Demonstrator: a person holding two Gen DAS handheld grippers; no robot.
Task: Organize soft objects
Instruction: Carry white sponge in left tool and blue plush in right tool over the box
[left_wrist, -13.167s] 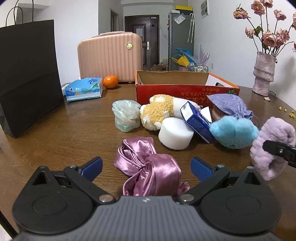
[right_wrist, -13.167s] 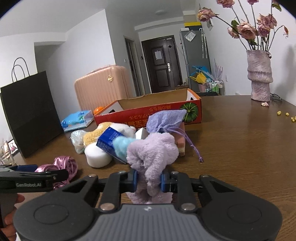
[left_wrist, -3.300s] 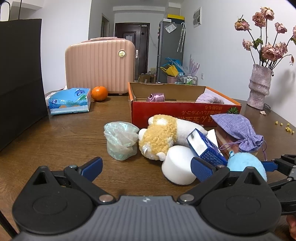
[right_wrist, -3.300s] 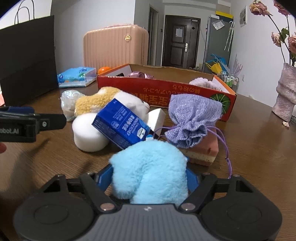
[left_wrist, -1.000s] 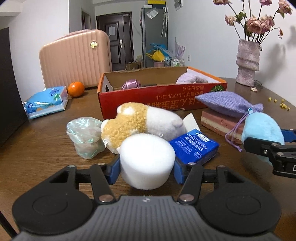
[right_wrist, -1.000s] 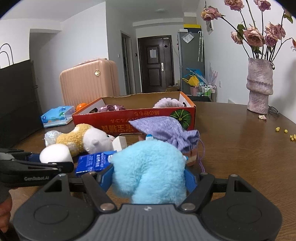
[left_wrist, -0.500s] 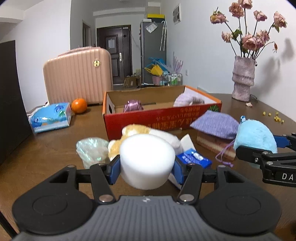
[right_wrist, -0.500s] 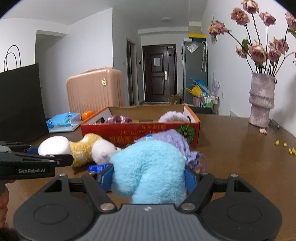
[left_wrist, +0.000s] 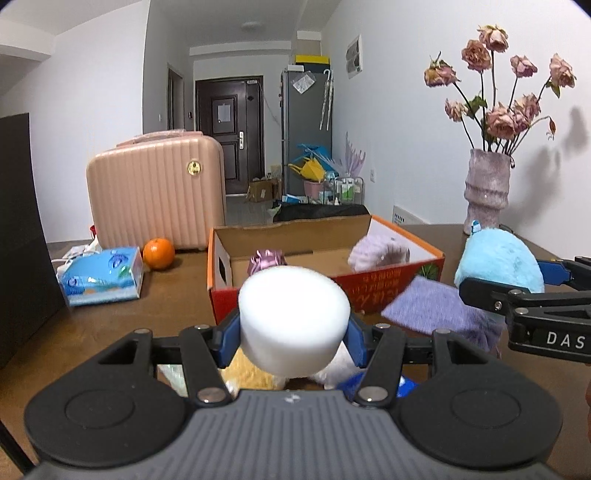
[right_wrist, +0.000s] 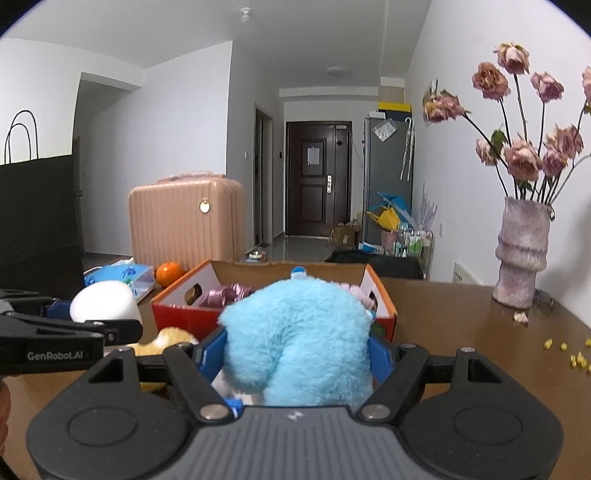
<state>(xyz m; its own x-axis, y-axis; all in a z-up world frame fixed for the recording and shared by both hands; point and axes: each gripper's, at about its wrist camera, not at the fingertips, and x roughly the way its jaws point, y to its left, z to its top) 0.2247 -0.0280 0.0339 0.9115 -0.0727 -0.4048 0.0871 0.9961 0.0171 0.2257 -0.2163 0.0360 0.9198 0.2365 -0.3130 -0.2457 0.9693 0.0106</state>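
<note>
My left gripper (left_wrist: 293, 332) is shut on a white foam cylinder (left_wrist: 293, 317), held up above the table. My right gripper (right_wrist: 297, 350) is shut on a fluffy light-blue plush (right_wrist: 297, 332), also lifted. Each gripper shows in the other's view: the blue plush (left_wrist: 498, 258) at the right, the white cylinder (right_wrist: 105, 302) at the left. Ahead stands the open red cardboard box (left_wrist: 399, 284) with a pink satin bow (left_wrist: 266, 258) and a lilac fluffy scrunchie (left_wrist: 376, 251) inside. A purple drawstring pouch (left_wrist: 432, 306) and a yellow-white plush toy (right_wrist: 173, 338) lie on the table below.
A pink suitcase (left_wrist: 155, 199), an orange (left_wrist: 159, 253) and a blue tissue pack (left_wrist: 99, 275) sit at the back left. A black paper bag (right_wrist: 37, 221) stands at the left. A vase of dried roses (right_wrist: 521, 254) stands on the right, with yellow crumbs (right_wrist: 565, 350) nearby.
Both grippers have risen with their loads and tilted up, so the box's inside shows more and the table items have sunk low in the views.
</note>
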